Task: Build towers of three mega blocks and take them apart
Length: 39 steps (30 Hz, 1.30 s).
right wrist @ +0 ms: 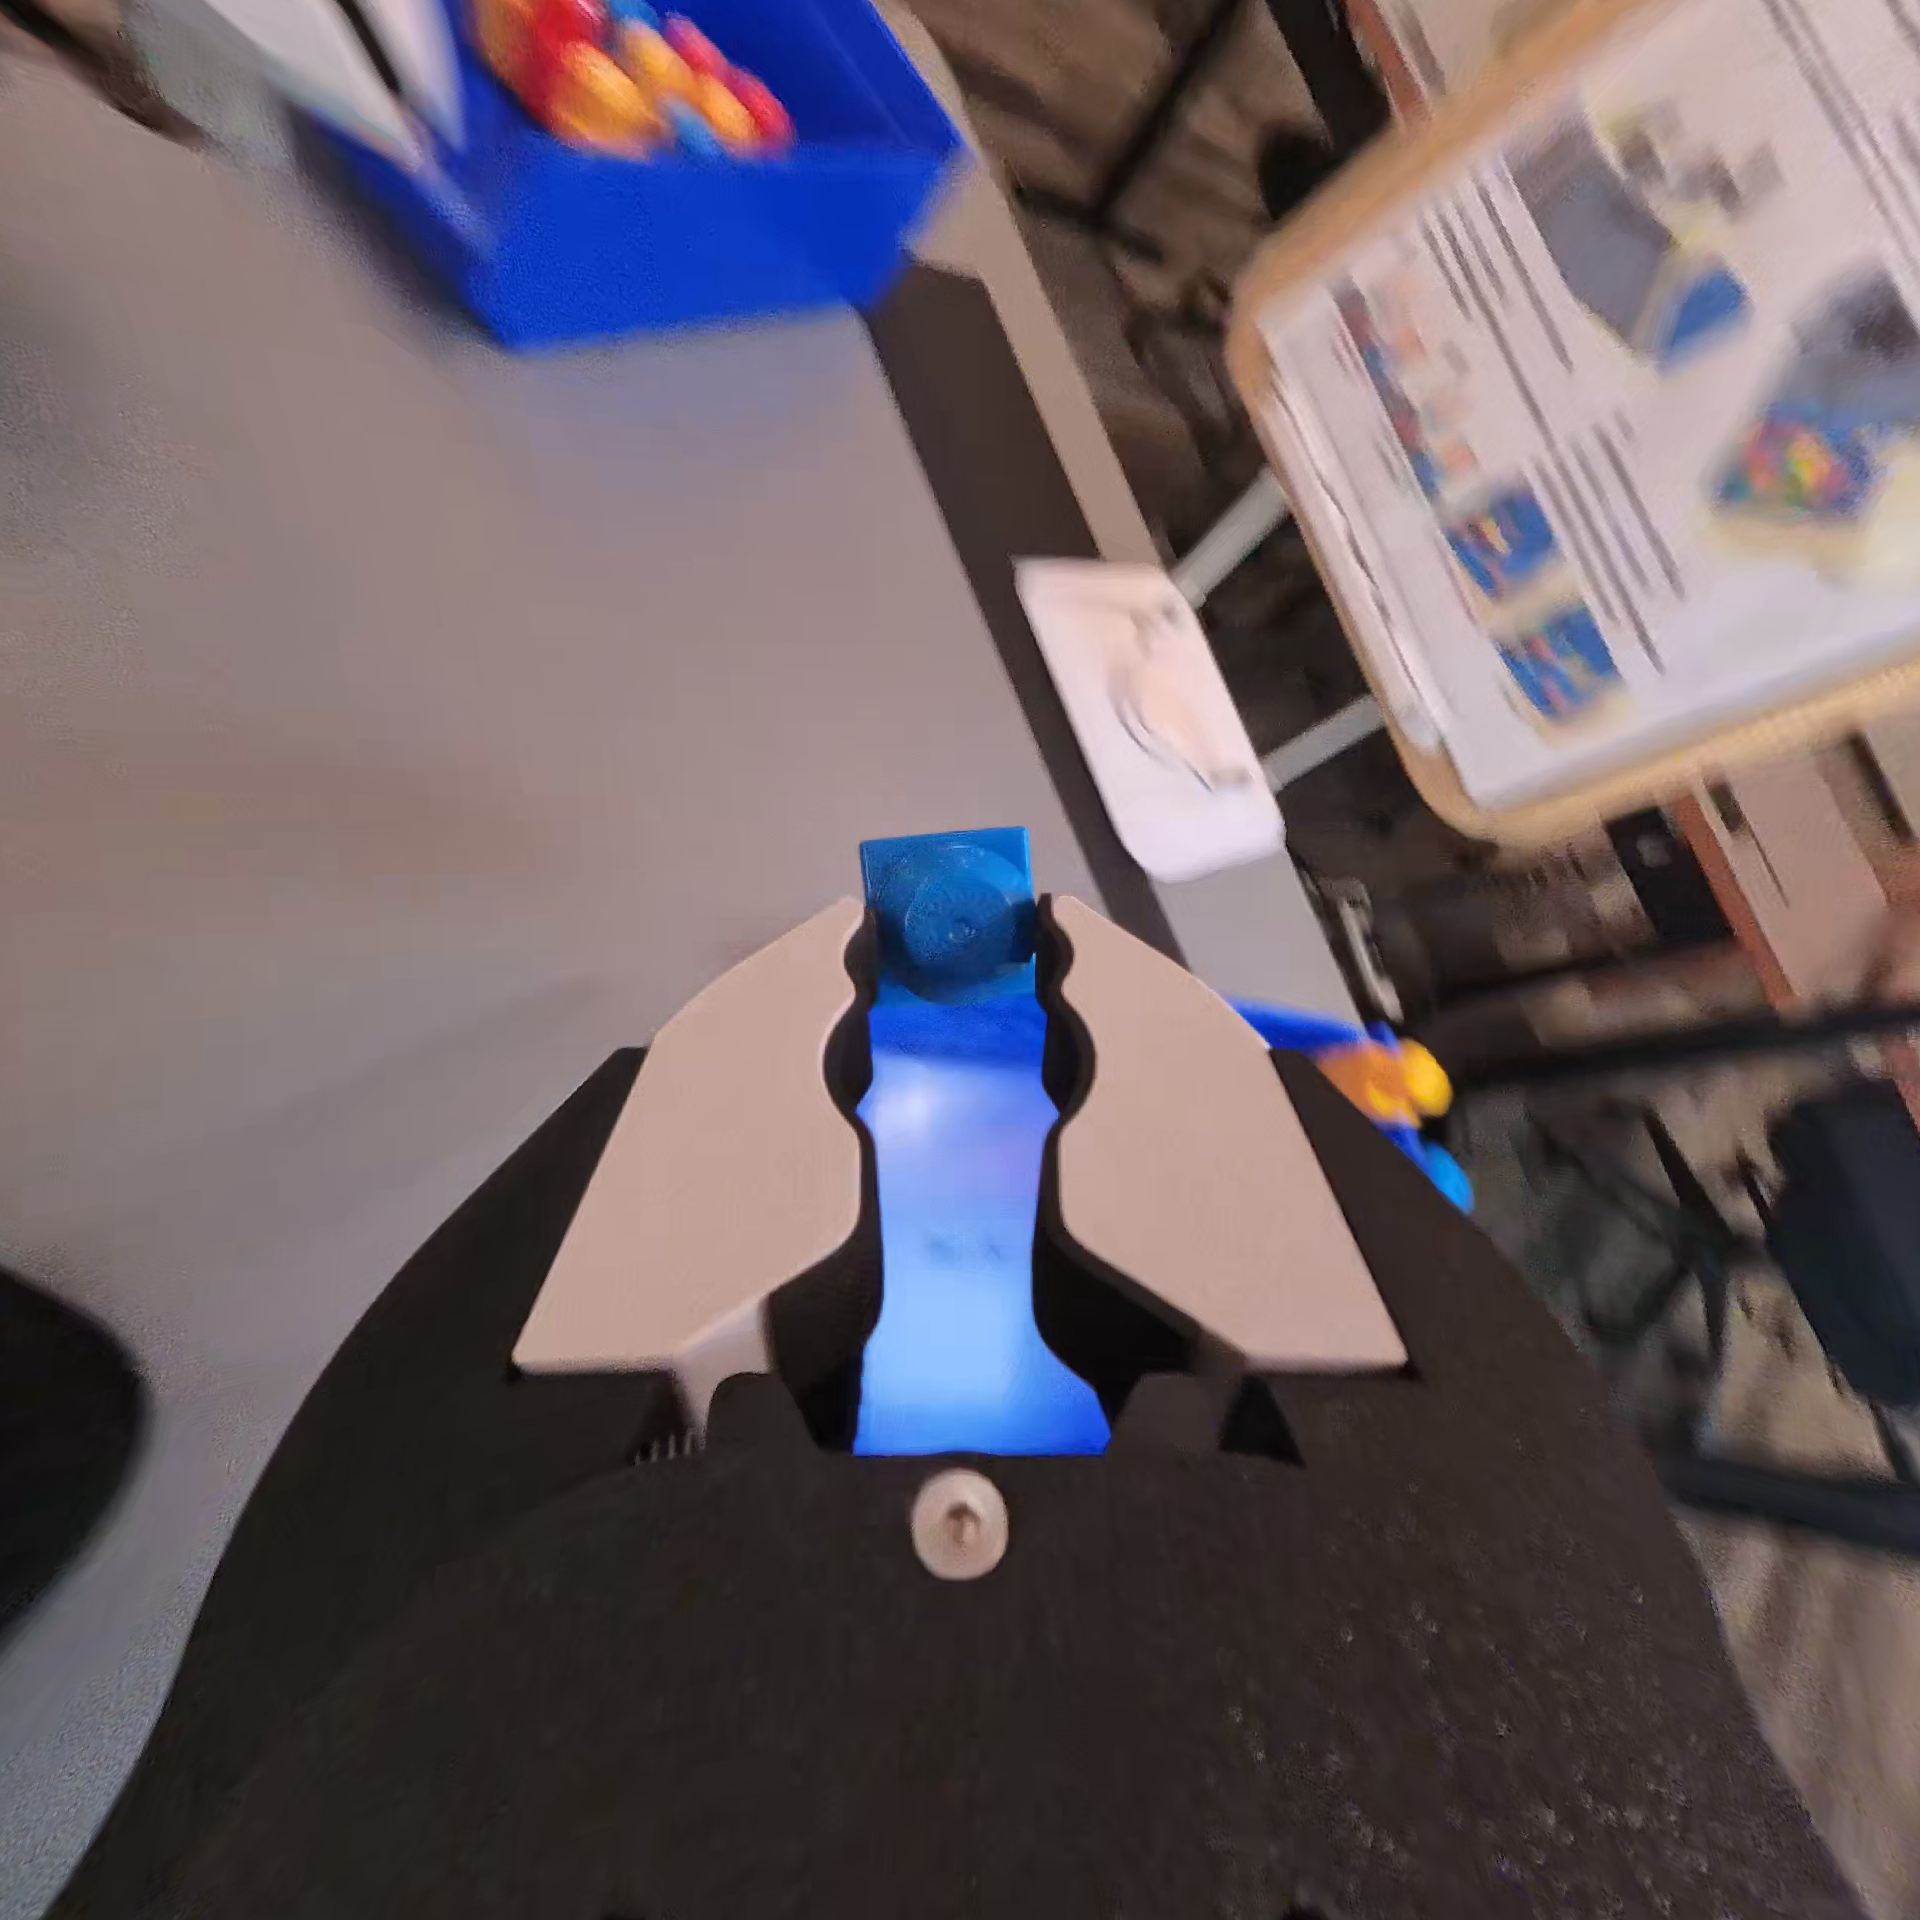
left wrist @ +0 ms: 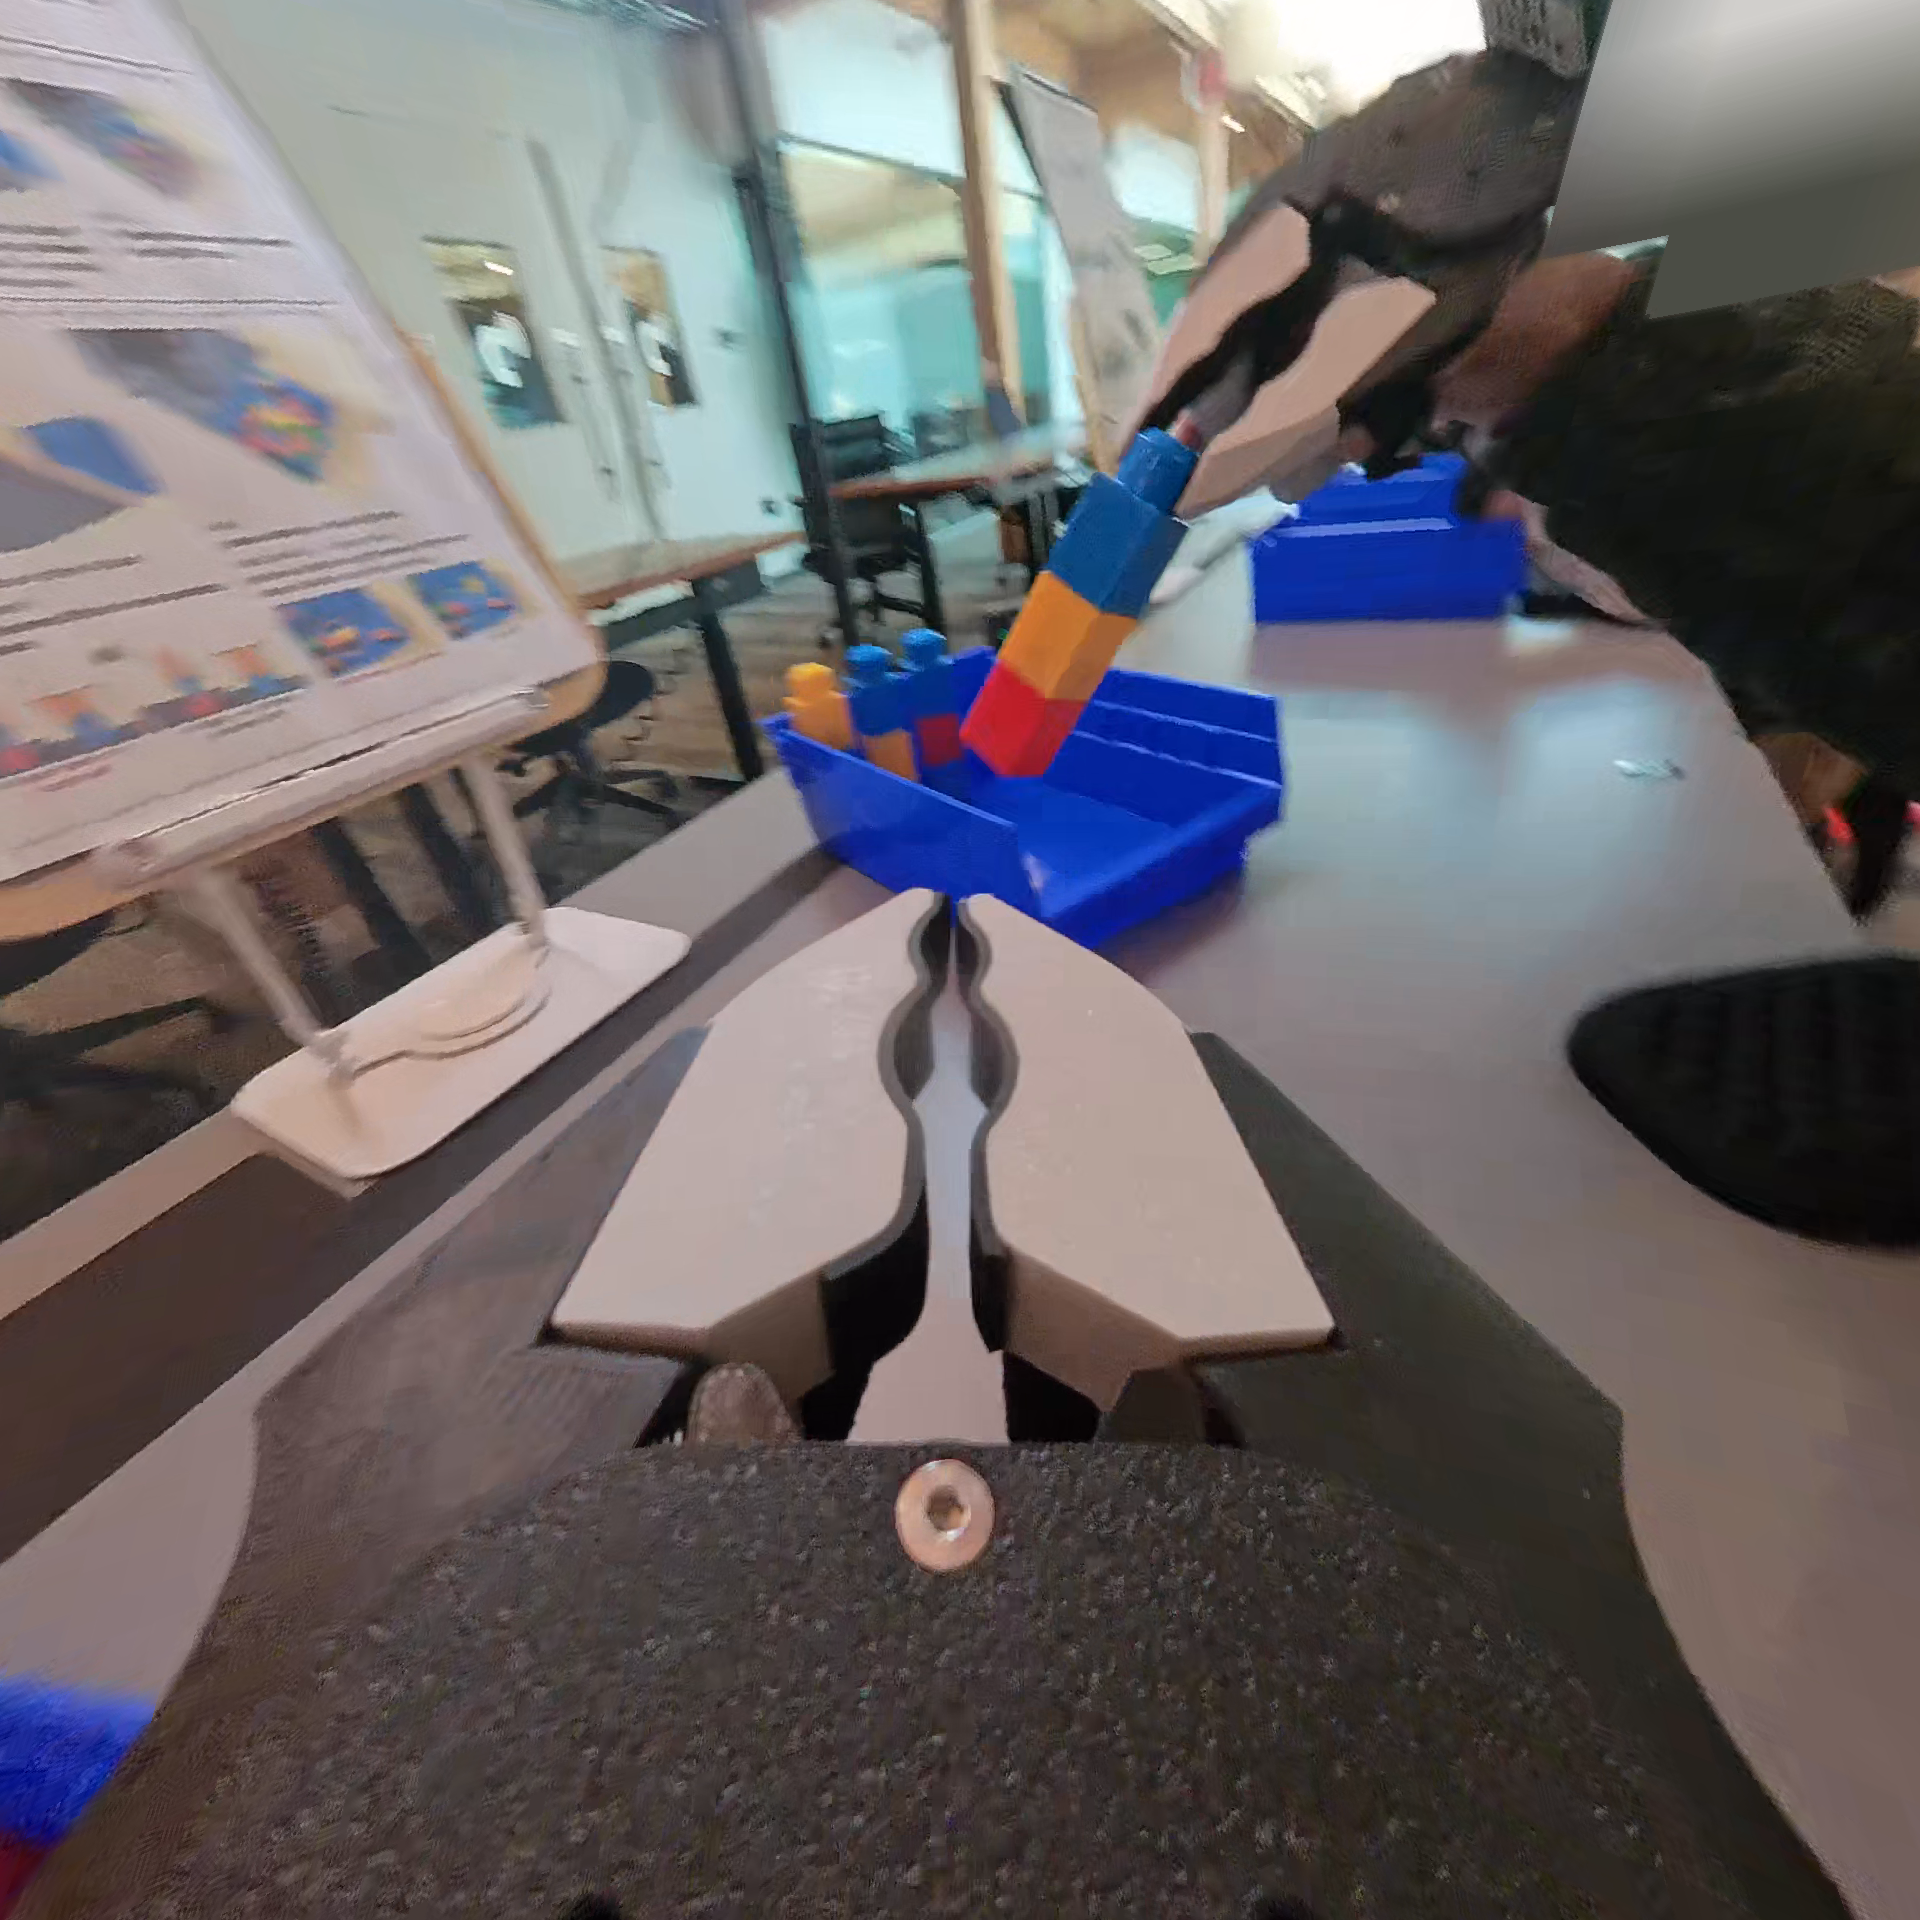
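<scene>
In the left wrist view a three-block tower hangs tilted over a blue bin: blue block on top, orange in the middle, red at the bottom. My right gripper is shut on the blue top block. The right wrist view shows that block from above, pressed between the pads of my right gripper. My left gripper is shut with nothing between its fingers, just in front of the bin. Other small towers stand in the bin's left end.
A second blue bin stands farther back on the grey table; it holds loose blocks. An instruction sheet on a white stand sits at the table's left edge. A dark object lies at the right. The left gripper's tips are roughly 25 cm from the right gripper's.
</scene>
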Each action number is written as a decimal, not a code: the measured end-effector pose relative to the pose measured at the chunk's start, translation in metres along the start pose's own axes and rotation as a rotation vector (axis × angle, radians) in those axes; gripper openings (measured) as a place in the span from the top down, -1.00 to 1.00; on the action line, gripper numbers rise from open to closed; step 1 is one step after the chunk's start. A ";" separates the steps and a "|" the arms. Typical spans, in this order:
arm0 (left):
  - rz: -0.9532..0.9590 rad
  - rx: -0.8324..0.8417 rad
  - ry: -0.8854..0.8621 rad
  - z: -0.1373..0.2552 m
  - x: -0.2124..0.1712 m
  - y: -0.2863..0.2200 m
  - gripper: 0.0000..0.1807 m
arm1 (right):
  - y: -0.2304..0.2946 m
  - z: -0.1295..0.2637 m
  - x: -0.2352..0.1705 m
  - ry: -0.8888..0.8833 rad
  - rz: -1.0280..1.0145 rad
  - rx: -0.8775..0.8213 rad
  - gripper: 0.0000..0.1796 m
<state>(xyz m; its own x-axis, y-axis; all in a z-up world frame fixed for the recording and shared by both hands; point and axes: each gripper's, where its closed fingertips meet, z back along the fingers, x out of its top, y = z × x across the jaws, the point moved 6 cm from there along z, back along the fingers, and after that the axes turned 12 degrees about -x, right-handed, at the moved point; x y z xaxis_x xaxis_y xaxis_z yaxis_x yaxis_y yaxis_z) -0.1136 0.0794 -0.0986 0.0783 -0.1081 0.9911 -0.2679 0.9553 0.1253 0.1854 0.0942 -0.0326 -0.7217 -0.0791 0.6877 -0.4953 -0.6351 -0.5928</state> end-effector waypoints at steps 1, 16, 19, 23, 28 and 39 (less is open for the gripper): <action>0.011 0.053 -0.021 0.005 -0.002 0.009 1.00 | -0.027 -0.005 -0.014 0.066 -0.020 -0.042 0.68; -0.008 0.346 -0.012 0.048 -0.023 0.050 1.00 | -0.181 -0.094 -0.231 0.568 -0.374 -0.025 0.68; -0.005 0.392 -0.018 0.059 -0.022 0.056 1.00 | -0.188 -0.107 -0.239 0.561 -0.359 -0.023 0.67; -0.004 0.476 -0.005 0.078 -0.019 0.069 1.00 | -0.197 -0.112 -0.244 0.584 -0.369 -0.008 0.66; 0.036 0.637 0.061 0.127 -0.007 0.100 1.00 | -0.203 -0.100 -0.245 0.595 -0.360 -0.082 0.53; 0.362 0.616 0.703 0.165 -0.083 0.154 0.60 | -0.105 -0.018 -0.078 -0.095 -0.381 -0.248 0.55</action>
<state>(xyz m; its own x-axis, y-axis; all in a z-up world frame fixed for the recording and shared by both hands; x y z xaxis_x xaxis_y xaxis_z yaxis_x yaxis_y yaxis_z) -0.3199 0.1904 -0.1537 0.3903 0.5382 0.7470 -0.8227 0.5681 0.0205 0.2853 0.1810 -0.0315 -0.4242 0.0469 0.9043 -0.8256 -0.4304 -0.3650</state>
